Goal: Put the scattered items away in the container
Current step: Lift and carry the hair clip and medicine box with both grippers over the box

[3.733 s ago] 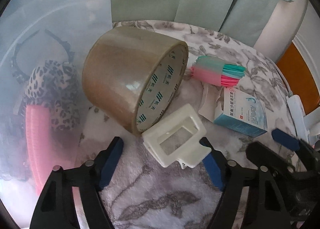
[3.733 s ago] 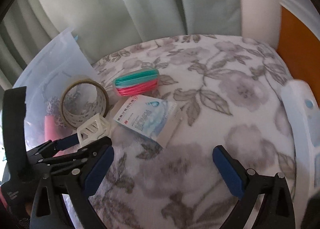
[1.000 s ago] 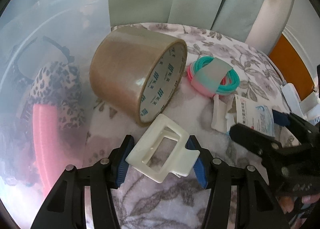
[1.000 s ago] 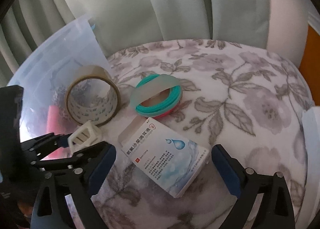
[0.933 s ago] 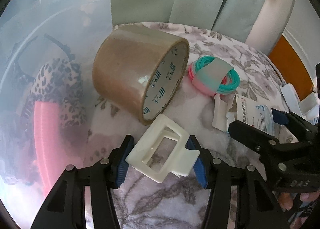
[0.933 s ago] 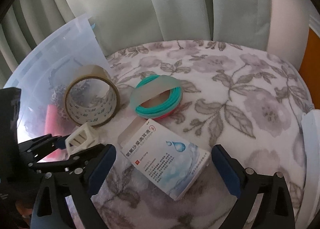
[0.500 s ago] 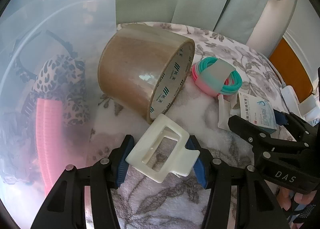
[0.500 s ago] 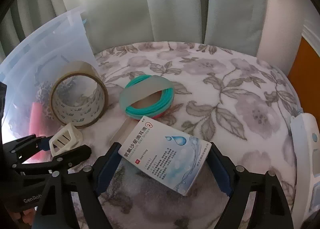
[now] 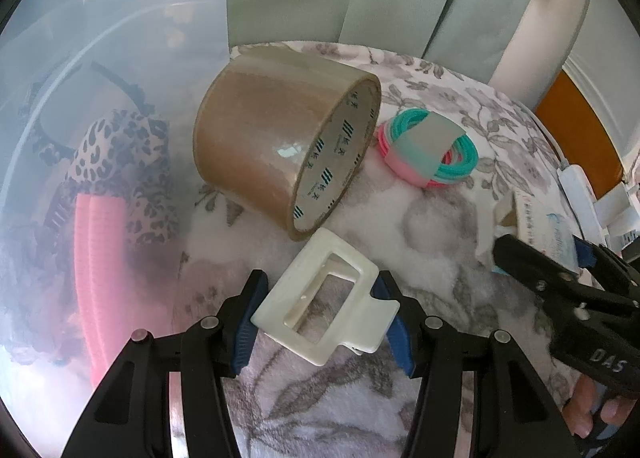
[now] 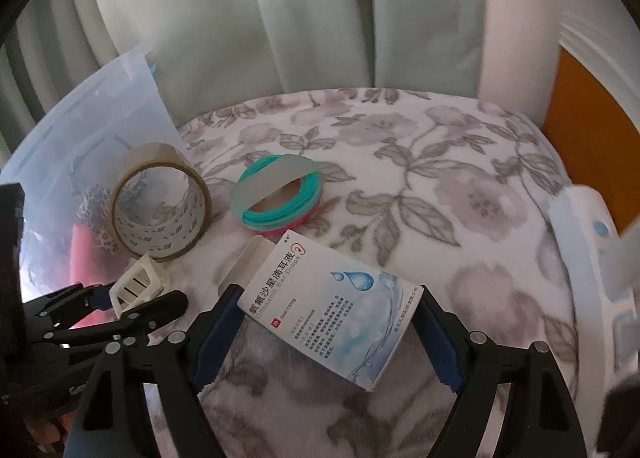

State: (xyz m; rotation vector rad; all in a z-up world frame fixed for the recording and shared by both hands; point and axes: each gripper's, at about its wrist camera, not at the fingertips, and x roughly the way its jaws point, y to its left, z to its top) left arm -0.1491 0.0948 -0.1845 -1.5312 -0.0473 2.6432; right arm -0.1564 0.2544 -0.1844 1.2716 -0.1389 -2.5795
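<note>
Now our right tool has just been closing its jaws, and the ear drops box sits between them. Both blue pads touch the sides of the box, so we have hold of it. A moment ago the jaws stood wide apart around the box. Our left tool holds the white hair clip tight, the same as before. So we have a thing in each tool, and both look ready to go into the clear container on the left. The tape roll and the bundle of hair ties lie on the flowery blanket, just beside the container. We think they come next.
</note>
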